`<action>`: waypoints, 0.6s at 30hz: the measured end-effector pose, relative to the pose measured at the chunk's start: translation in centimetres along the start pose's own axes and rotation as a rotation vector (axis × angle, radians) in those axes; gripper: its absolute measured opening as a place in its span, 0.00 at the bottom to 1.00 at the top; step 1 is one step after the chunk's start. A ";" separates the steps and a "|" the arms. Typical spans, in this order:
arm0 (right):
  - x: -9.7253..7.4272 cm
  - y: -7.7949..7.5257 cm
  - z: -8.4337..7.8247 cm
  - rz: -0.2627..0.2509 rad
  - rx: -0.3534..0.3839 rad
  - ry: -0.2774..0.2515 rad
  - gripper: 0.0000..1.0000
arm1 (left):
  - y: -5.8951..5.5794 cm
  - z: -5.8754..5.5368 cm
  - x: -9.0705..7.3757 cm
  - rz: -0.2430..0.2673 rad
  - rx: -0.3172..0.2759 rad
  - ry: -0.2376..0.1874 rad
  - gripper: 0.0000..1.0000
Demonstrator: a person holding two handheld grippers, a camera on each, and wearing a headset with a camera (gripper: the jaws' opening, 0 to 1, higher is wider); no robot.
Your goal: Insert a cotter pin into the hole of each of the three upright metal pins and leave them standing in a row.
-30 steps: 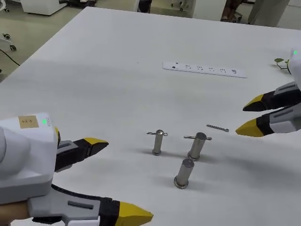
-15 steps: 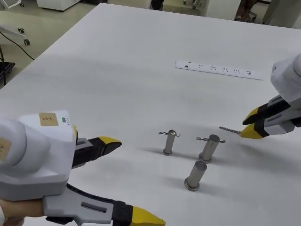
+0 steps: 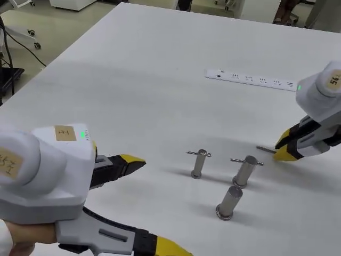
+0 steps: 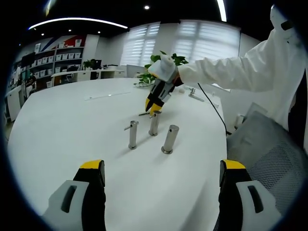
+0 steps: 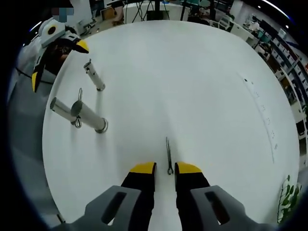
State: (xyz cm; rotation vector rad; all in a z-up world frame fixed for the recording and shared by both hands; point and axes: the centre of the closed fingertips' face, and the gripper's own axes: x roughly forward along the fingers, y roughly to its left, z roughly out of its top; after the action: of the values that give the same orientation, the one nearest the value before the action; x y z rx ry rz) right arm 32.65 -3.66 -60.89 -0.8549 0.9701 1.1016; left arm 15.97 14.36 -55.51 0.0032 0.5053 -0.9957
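Between the yellow tips of the right gripper (image 5: pixel 165 168) lies a loose cotter pin (image 5: pixel 168 153), flat on the white table (image 3: pixel 106 90). The tips are close together, one on each side of the pin's loop end. I think a small gap is left and they are not pinching it, but the pin is thin and this is hard to see. The left gripper (image 4: pixel 162 166) has its tips wide apart and holds nothing. It hangs over the table's near edge, well apart from the other things.

Three metal pins stand upright on the table between the two grippers, closer to the right one. The left metal pin (image 3: pixel 198 165) has a fitted cotter pin (image 3: pixel 199 154) through its top. The right metal pin (image 3: pixel 244 172) stands near it and has a second fitted cotter pin (image 3: pixel 246 161) through its top. The front metal pin (image 3: pixel 229 201) stands just beside the right metal pin, toward the near edge, and its top is plain. The three make a triangle. A white power strip (image 3: pixel 250 80) lies flat toward the far edge, well apart from the pins.
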 end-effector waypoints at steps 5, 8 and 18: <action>0.3 -0.6 -0.2 0.006 -0.014 0.027 0.09 | 0.2 0.1 0.0 0.004 -0.004 -0.001 0.99; 0.3 -0.7 -0.1 0.013 -0.038 0.034 0.08 | 0.3 0.1 0.0 0.003 -0.011 -0.005 0.98; 0.6 -0.6 -0.3 0.059 -0.034 0.064 0.03 | 0.5 -0.4 -0.1 0.008 -0.015 0.014 0.96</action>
State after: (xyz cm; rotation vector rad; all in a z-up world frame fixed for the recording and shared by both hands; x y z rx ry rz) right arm 33.26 -3.89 -61.48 -0.8988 1.0376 1.1499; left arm 16.15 14.78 -55.91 -0.0014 0.5250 -0.9848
